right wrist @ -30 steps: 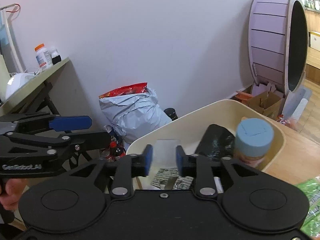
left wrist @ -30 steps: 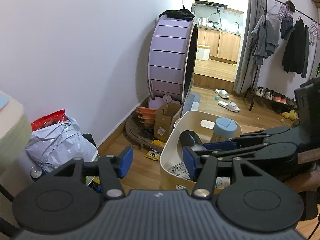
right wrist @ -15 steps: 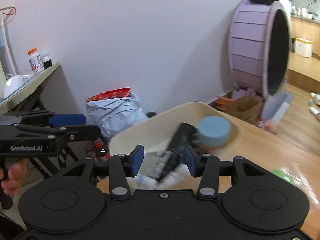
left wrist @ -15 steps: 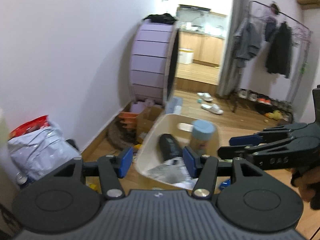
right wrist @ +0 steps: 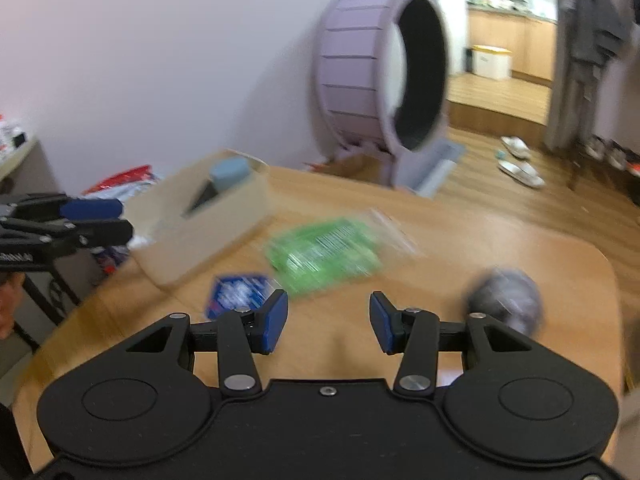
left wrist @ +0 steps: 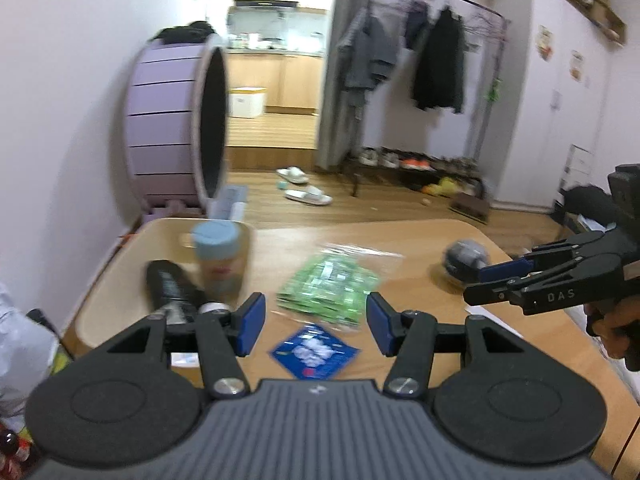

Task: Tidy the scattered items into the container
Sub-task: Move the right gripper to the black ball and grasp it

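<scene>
A beige container [left wrist: 120, 280] [right wrist: 208, 232] stands at the table's left end, holding a black bottle [left wrist: 172, 288] and a jar with a blue lid [left wrist: 220, 264] [right wrist: 230, 174]. On the table lie a green packet [left wrist: 332, 280] [right wrist: 324, 252], a small blue packet [left wrist: 314, 350] [right wrist: 240, 294] and a dark grey ball [left wrist: 466, 258] [right wrist: 506, 300]. My left gripper [left wrist: 312, 324] is open and empty above the blue packet. My right gripper [right wrist: 328, 322] is open and empty over bare table, between the blue packet and the ball.
The wooden table [right wrist: 440, 232] ends in a rounded edge at the right. A purple wheel [left wrist: 176, 128] stands by the wall beyond the container. A clothes rack [left wrist: 436, 60], shoes and slippers [left wrist: 308, 196] are on the floor behind. Bags lie left of the table [right wrist: 124, 180].
Both grippers swung right, away from the container, toward the items on the table. The right gripper's jaws stand wider than a second ago. Both views are blurred by motion.
</scene>
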`<state>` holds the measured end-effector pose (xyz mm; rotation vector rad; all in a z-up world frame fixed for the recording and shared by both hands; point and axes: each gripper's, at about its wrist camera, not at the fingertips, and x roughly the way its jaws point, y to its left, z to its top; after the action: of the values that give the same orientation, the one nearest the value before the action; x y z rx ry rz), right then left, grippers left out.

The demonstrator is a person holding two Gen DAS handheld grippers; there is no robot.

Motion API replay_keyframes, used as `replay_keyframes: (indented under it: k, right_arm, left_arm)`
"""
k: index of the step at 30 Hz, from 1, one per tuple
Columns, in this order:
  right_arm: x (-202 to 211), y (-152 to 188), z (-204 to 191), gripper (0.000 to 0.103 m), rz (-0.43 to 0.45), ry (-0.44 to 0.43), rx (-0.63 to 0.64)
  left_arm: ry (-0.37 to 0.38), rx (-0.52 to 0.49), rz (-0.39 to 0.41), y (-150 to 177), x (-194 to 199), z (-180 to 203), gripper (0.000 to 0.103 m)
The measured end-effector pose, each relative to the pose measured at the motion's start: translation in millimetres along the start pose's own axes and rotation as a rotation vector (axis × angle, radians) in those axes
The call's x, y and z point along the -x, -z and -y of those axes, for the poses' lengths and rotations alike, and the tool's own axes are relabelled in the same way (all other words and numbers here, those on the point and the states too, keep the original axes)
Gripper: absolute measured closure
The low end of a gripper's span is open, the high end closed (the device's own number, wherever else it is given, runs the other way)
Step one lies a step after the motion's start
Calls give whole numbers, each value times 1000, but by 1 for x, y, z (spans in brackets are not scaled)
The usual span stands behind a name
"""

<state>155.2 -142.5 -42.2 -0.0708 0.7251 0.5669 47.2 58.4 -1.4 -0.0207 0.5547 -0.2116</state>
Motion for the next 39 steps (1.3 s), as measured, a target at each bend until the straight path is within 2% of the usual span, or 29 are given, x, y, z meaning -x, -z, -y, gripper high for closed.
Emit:
replay_keyframes:
  k: [7,13,15,17,19,29,39]
  right_arm:
    - [4,38,34,57,-44,84,-63]
    - [2,39,56,57,-4,144,-93]
    - [1,36,64,51,24,163,-99]
    - [1,33,71,25,64,193,-97]
    - [-5,28,76,21,89,209,-79]
    - [-40,19,101,21,90,179,-71]
    - [-58,21,100,21,83,165,-43]
  left_arm:
    - [100,-47,-30,9,-17,31,48]
    - [150,-73,-47,15,-27,52,48]
    - [157,-80,-49,16,-30,56,48]
    - [159,-83,-49,15,-35,59,48]
    - [163,-75,-45,14,-37,60,48]
    - [169,-44,-34,12,-40,62,48]
    - [145,-36,-40,13,-40,58,47]
